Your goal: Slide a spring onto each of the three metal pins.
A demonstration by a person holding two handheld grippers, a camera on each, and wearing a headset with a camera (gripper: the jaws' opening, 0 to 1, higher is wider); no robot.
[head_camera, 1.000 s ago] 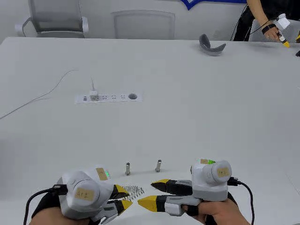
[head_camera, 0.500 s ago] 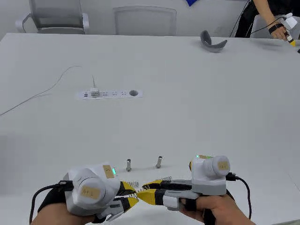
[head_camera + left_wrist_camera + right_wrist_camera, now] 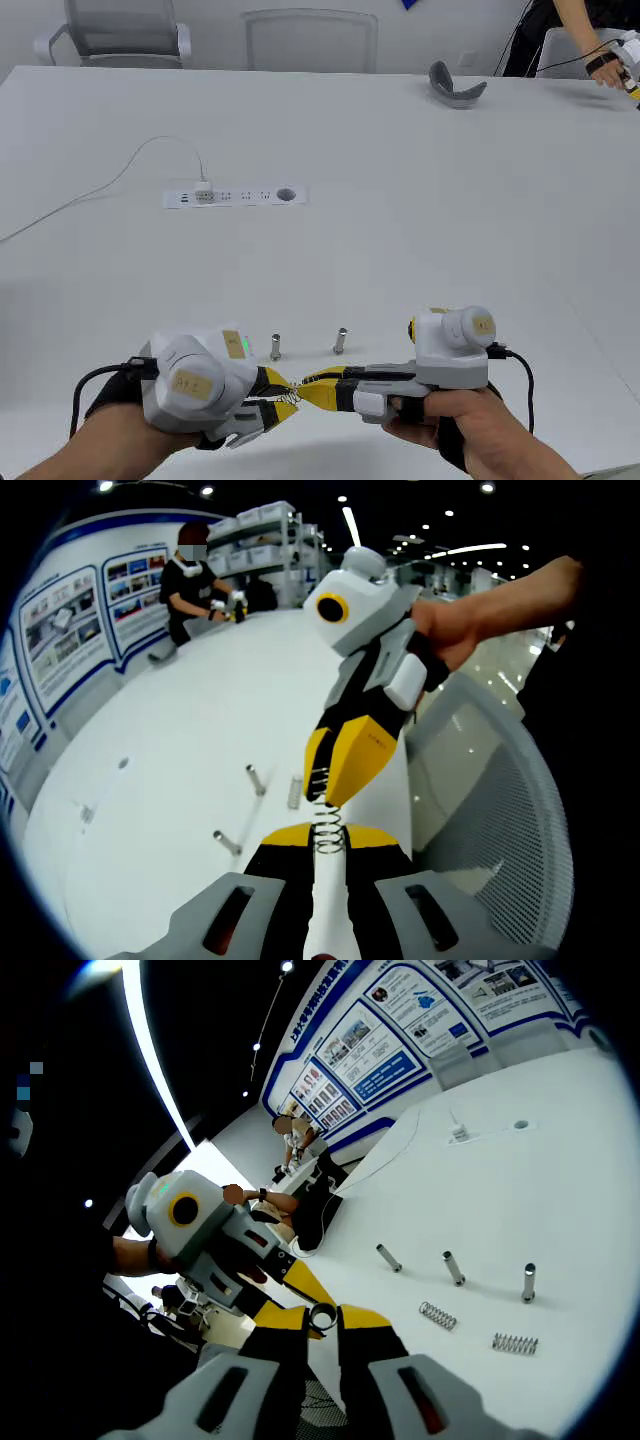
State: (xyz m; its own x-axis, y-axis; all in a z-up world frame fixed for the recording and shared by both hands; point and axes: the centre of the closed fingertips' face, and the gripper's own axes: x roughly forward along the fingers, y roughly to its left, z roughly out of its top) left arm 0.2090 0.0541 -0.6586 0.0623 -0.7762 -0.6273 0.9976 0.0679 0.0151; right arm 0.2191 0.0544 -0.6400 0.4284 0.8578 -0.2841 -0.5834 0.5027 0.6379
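A small coil spring (image 3: pixel 292 392) hangs in the air between the two grippers near the table's front edge. My left gripper (image 3: pixel 278 397) is shut on one end of it and my right gripper (image 3: pixel 305 390) is shut on the other end, tips almost touching. In the left gripper view the spring (image 3: pixel 328 825) runs from my own jaws up into the right gripper's yellow jaws. Three upright metal pins (image 3: pixel 387 1257) (image 3: pixel 453 1268) (image 3: pixel 528 1282) stand bare on the white table, just beyond the grippers. Two loose springs (image 3: pixel 437 1315) (image 3: pixel 515 1342) lie in front of the pins.
A white power strip (image 3: pixel 233 197) with a plugged cable lies mid-table. A grey curved object (image 3: pixel 457 85) rests at the far right, near another person's hand (image 3: pixel 610 68). Chairs (image 3: pixel 310 38) line the far edge. The table's front edge is right below the grippers.
The right gripper, open a second ago, has moved left to the spring held by the left gripper and shut on its free end. The head view has tilted down a little.
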